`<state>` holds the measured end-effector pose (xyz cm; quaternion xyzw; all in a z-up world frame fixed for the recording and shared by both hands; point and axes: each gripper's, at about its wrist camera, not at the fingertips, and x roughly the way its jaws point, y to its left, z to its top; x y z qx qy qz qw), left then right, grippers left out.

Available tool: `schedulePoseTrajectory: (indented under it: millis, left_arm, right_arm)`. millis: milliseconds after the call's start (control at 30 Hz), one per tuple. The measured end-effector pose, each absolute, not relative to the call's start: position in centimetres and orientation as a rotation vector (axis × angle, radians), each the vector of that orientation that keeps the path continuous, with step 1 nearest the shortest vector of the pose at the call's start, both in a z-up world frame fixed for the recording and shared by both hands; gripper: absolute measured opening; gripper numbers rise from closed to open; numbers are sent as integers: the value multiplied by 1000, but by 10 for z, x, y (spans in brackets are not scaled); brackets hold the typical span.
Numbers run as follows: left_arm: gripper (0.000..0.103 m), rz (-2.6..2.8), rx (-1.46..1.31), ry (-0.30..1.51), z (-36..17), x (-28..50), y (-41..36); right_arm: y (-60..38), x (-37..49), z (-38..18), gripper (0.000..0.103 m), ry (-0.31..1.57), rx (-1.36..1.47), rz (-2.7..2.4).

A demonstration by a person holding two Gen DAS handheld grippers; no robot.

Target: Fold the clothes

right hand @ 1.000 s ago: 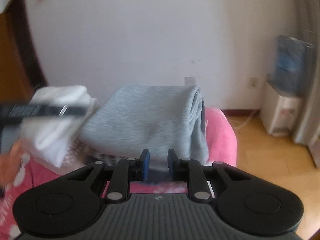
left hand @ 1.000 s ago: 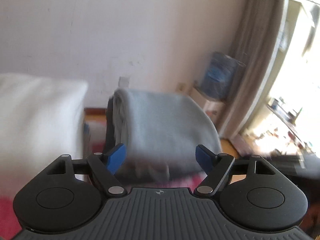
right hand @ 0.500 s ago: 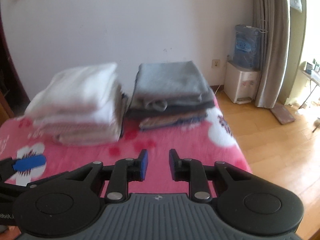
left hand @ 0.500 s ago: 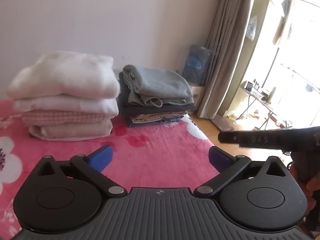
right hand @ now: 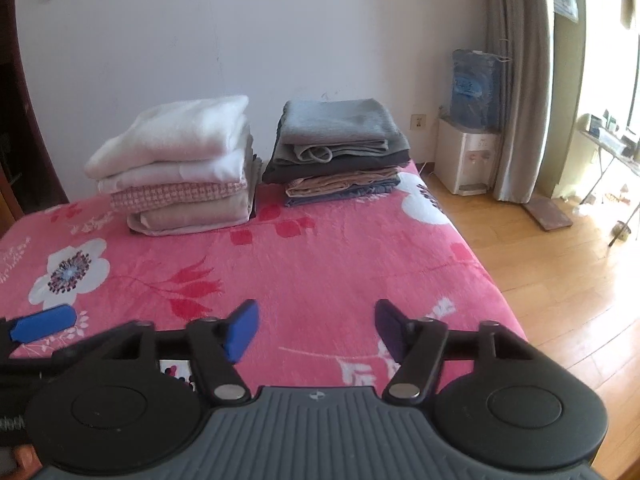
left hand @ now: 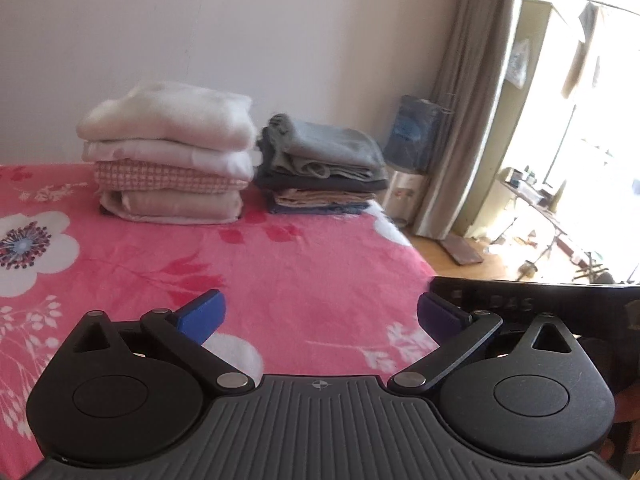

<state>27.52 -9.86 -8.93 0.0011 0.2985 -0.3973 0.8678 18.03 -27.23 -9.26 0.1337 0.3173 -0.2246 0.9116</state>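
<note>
Two stacks of folded clothes stand at the far end of a pink flowered bed cover (left hand: pixel 288 268) (right hand: pixel 320 264). The left stack (left hand: pixel 168 164) (right hand: pixel 176 168) has white, pink-checked and beige pieces. The right stack (left hand: pixel 320 172) (right hand: pixel 340 152) has a grey garment on top of dark, tan and blue ones. My left gripper (left hand: pixel 320 316) hovers wide open over the near part of the bed with nothing between its fingers. My right gripper (right hand: pixel 316 330) is opening beside it, empty too. One blue pad of the left gripper (right hand: pixel 42 322) shows at the right wrist view's left edge.
A water dispenser with a blue bottle (right hand: pixel 476 120) stands by the wall right of the bed. A grey curtain (right hand: pixel 516 80) hangs beside a bright window. Wooden floor (right hand: pixel 560 272) runs along the bed's right side.
Both grippers have pulled back from the grey garment on the right stack to the near part of the bed. The left jaws spread wider and the right jaws opened from nearly shut.
</note>
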Motion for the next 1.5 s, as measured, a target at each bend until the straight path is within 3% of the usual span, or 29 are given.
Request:
schedulePoseTrajectory:
  millis: [167,500,933,1500]
  left_arm:
    - [103,-851,-30,621,-79,240,-88]
    - [103,-703,96,548,-25,155,-57]
    - [103,-546,239,428,1,108,-64]
    - [103,-500,208,501,-6,99,-97]
  right_arm:
    - [-270,142,-92,72,631,278,-440]
    - [-241,38,-60,102,582,286,-470]
    - [-209,-17,-36,103,590,258,-607]
    - [-230,-27,-33,103,643,209,-680]
